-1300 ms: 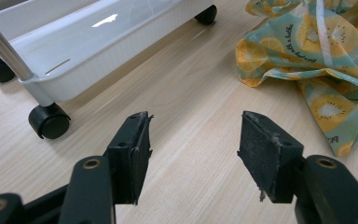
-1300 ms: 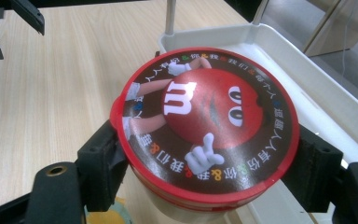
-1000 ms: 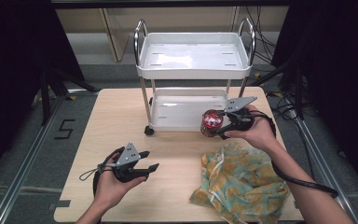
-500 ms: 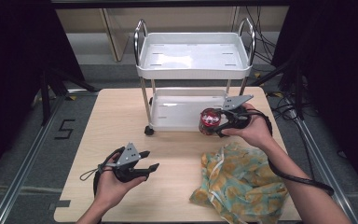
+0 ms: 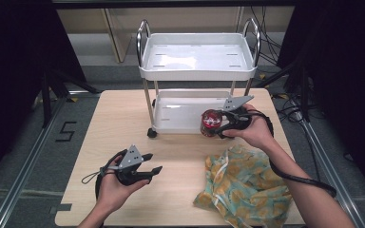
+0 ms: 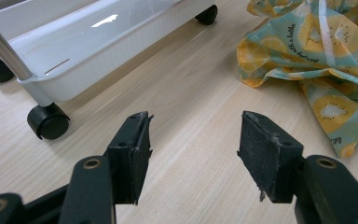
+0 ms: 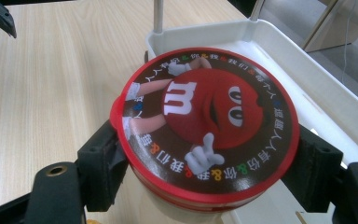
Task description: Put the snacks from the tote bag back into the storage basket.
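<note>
Placement underway: right tool (image 5: pixel 217 127) pinching candy tin (image 5: pixel 210 122) at cart's lower tray (image 5: pixel 180 124) needs lowering and release; left tool (image 5: pixel 149 163) spread, idle.

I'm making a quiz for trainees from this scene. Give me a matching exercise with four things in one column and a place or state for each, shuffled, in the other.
Things:
1. red tin
2. left claw
3. fruit-print bag
4. white cart

Places or states:
A. open, holding nothing
B. stands at the table's far edge
C. clamped in the right claw
D. crumpled on the table by the right forearm

Pairs: 1-C, 2-A, 3-D, 4-B
</note>
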The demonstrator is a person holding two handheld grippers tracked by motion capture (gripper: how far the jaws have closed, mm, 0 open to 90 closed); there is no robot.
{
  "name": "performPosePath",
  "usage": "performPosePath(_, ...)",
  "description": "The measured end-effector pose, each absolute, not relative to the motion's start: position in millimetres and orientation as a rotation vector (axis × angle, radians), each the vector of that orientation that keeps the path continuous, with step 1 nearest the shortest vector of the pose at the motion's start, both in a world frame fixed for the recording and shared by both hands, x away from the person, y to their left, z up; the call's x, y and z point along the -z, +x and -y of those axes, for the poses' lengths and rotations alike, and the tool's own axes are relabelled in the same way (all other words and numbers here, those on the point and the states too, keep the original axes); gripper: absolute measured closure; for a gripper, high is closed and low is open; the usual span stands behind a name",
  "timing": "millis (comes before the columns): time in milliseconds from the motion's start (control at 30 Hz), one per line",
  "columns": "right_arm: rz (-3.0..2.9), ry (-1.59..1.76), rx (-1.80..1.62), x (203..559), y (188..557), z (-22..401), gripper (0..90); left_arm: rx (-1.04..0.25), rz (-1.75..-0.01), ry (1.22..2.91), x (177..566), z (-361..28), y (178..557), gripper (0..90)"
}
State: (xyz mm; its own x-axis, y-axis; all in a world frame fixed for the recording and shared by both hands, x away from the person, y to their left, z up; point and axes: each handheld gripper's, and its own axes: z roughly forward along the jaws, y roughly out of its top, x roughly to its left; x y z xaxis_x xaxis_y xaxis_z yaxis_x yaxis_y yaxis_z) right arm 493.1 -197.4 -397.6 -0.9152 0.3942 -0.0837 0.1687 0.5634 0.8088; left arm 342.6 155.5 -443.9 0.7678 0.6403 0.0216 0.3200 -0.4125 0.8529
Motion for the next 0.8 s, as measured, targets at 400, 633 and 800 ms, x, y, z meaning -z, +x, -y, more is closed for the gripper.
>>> performPosePath(400, -2.523, 0.457, -1.28, 397, 500, 194, 26.2, -0.432, -0.712, 2.023, 444, -156, 344, 42.6)
performPosePath(633, -2.52, 0.452, -1.276, 397, 505, 192, 26.3, -0.43, -0.708, 2.036, 444, -157, 344, 42.6)
performPosePath(800, -2.524, 0.46, -1.268, 398, 507, 191, 26.2, -0.436, -0.706, 2.038, 444, -157, 344, 42.6)
